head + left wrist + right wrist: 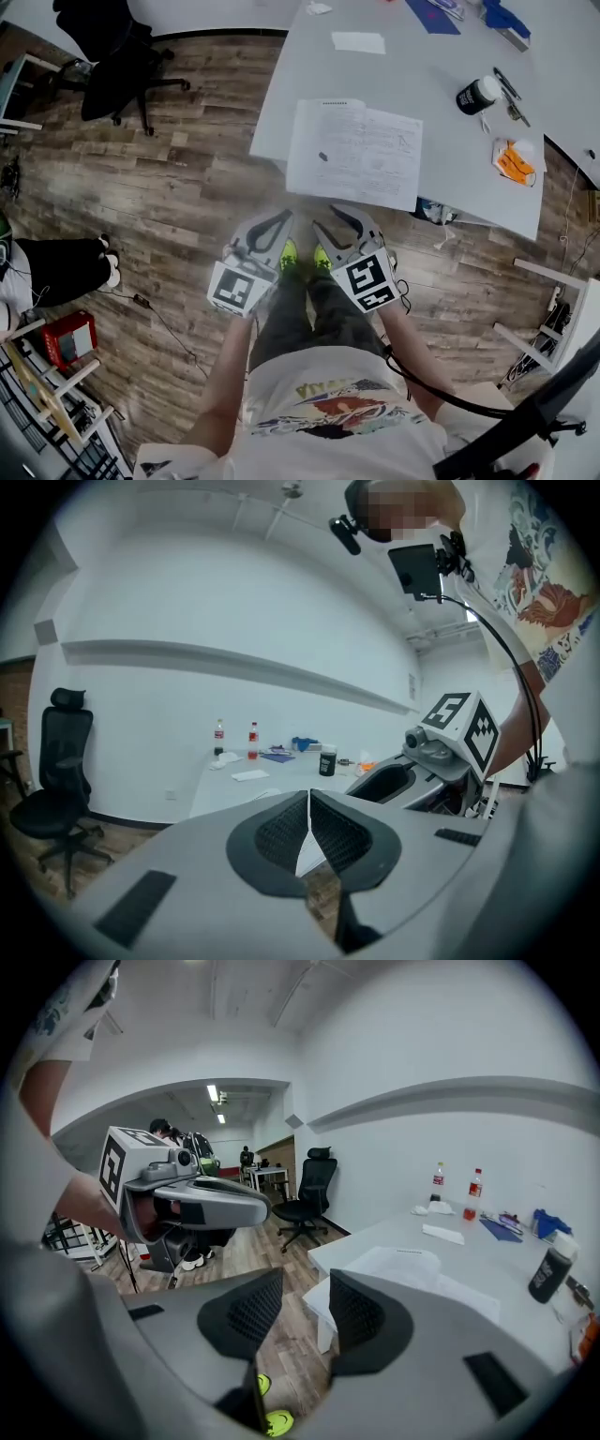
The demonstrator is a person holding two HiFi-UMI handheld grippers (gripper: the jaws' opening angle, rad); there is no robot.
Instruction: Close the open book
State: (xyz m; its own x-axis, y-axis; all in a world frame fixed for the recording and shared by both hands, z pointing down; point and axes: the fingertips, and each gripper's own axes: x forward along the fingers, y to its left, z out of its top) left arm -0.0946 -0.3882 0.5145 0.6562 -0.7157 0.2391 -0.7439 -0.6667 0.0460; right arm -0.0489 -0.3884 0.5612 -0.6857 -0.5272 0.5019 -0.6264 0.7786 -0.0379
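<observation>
Grey against the wood floor (169,216), your two sets of tongs hang side by side in front of your legs, short of the table's near edge. The left tongs (308,797) are closed, their mesh pads meeting at the tips with nothing caught between them (only a thin seam shows in their own view). The right tongs (307,1283) stand partly apart and empty; through the gap you see floor and your yellow-green shoes (289,251). Neither pair touches anything.

Just beyond them the open book (354,152) lies flat, pages up, right at the near edge of the white table (441,56). Behind the book rests a small sheet of paper (358,42), and off to its right stands a black jar (476,95) with a white lid. Far to the left, an office chair (112,56) sits on the floor.
</observation>
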